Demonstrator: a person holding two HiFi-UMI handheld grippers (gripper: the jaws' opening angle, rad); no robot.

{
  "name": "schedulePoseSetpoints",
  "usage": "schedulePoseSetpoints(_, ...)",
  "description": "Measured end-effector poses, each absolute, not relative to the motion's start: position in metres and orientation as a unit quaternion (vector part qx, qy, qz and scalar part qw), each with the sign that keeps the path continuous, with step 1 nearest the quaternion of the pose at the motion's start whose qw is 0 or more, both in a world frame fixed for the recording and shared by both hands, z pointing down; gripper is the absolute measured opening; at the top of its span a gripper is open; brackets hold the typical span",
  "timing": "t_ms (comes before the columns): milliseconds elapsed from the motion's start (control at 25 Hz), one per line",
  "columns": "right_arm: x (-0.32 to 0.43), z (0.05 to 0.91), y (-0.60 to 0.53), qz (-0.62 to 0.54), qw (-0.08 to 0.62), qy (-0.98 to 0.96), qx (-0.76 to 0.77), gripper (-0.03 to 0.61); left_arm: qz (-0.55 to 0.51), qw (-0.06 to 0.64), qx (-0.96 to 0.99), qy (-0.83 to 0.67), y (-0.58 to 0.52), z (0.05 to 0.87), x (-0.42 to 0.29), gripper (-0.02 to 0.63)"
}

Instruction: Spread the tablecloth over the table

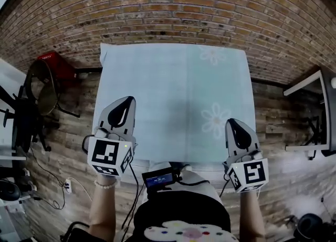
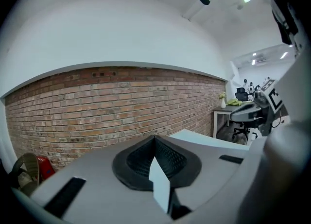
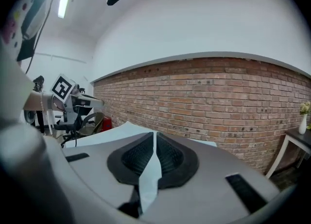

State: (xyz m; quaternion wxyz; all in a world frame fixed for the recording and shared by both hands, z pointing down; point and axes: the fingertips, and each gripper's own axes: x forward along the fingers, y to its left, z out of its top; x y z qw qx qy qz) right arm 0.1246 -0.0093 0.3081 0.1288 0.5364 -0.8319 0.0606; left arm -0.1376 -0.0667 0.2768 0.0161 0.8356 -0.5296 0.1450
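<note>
A pale blue tablecloth (image 1: 173, 99) with white flower prints lies spread over the table in the head view, reaching toward the brick wall. My left gripper (image 1: 122, 111) is shut on the cloth's near left edge; a pale strip of cloth (image 2: 159, 186) sticks out between its black pads. My right gripper (image 1: 240, 134) is shut on the near right edge, with a fold of cloth (image 3: 149, 177) pinched between its pads. Both grippers are held above the near side of the table, pointing at the wall. The tabletop itself is hidden under the cloth.
A red-brown brick wall (image 1: 173, 10) stands behind the table. A black office chair (image 1: 39, 96) and a red box (image 1: 52, 60) are at the left. A white desk (image 1: 315, 109) stands at the right. Cables (image 1: 47, 183) lie on the wooden floor.
</note>
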Motion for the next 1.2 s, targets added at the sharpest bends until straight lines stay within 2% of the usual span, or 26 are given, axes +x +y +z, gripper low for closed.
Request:
schedulePoseSetpoints(560, 0.139, 0.260, 0.038, 0.014, 0.091, -0.858, 0.505, 0.041, 0.095, 0.011, 0.850, -0.518, 0.031, 0.245, -0.066, 0.015)
schedulePoseSetpoints(1200, 0.143, 0.244, 0.041, 0.002, 0.073, -0.853, 0.517, 0.038, 0.102, 0.020, 0.867, -0.487, 0.037, 0.256, -0.039, 0.014)
